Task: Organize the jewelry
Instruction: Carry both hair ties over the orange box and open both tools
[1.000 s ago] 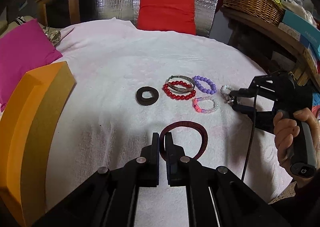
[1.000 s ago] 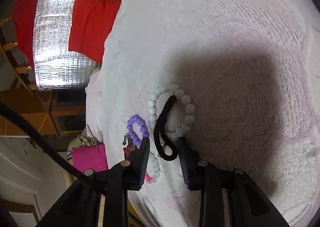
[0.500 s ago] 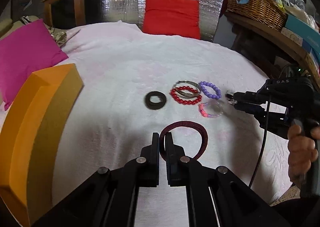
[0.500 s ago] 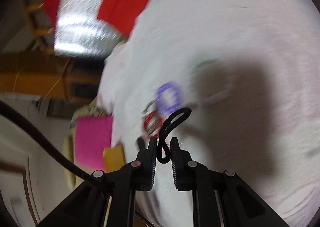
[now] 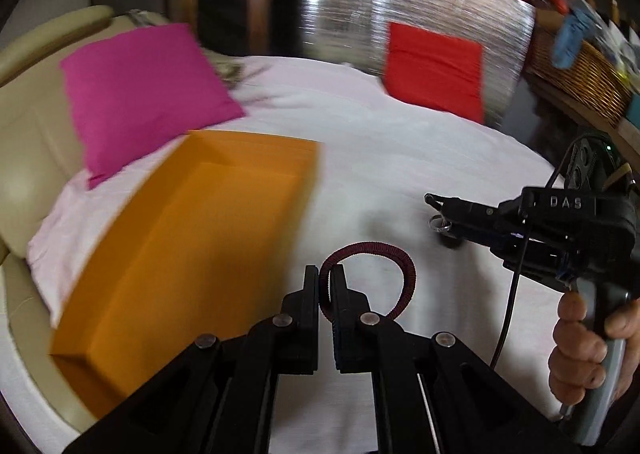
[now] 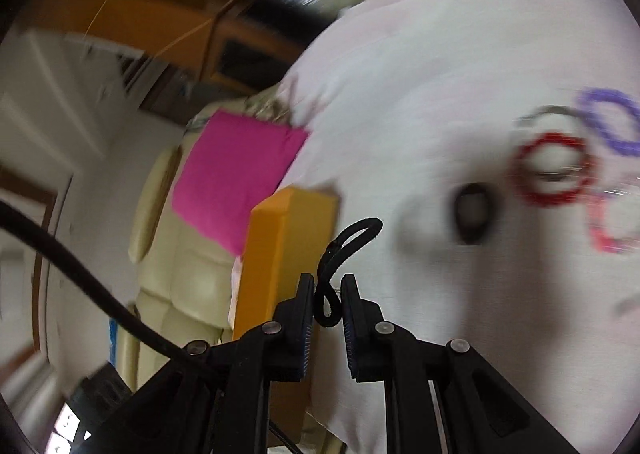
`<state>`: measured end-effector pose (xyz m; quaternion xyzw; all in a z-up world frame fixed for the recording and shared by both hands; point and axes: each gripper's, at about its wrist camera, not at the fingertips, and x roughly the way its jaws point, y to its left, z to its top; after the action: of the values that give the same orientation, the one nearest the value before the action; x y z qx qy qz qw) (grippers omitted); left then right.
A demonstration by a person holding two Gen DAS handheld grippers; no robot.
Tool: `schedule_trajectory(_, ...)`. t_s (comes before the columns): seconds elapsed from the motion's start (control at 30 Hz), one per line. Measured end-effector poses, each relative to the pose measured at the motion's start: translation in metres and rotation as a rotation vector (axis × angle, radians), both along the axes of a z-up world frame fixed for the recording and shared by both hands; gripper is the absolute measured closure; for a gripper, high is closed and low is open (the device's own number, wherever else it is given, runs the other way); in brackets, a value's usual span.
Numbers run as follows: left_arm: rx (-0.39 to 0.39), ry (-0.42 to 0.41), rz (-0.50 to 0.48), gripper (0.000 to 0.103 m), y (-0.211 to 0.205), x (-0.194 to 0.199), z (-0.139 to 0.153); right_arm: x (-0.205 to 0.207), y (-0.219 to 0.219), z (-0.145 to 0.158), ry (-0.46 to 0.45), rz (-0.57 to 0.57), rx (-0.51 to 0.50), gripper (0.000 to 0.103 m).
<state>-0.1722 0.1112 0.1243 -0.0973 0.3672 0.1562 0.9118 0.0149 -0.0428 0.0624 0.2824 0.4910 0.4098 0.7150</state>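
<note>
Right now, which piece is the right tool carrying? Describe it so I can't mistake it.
Over the white cloth, beside the orange box, find the right tool. The black elastic loop is pinched there; unlike the beaded red bracelet lying on the cloth, it is thin, plain, twisted.

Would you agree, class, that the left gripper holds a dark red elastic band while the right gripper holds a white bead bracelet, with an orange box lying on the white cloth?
One detail is wrong. The right wrist view shows the right gripper holding a black elastic loop, not a white bead bracelet. The left gripper does hold the dark red band, and the orange box lies on the white cloth.
</note>
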Motion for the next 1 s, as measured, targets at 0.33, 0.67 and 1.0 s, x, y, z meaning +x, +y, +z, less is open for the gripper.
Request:
schedule_trajectory(0.33, 0.013, 0.091, 0.194, 0.097, 0.083, -0.027, -0.016, -0.031, 0.12, 0.001, -0.153, 0.206, -0.041, 0.088)
schedule_trajectory(0.67, -0.022, 0.174, 0.229, 0.07, 0.097, -0.026, -0.039, -0.037, 0.155, -0.018, -0.164, 0.25, -0.122, 0.085)
schedule_trajectory(1.0, 0.039, 0.132, 0.189, 0.046, 0.066, -0.022, -0.025, -0.029, 0.104, -0.004, -0.13, 0.141, -0.095, 0.074)
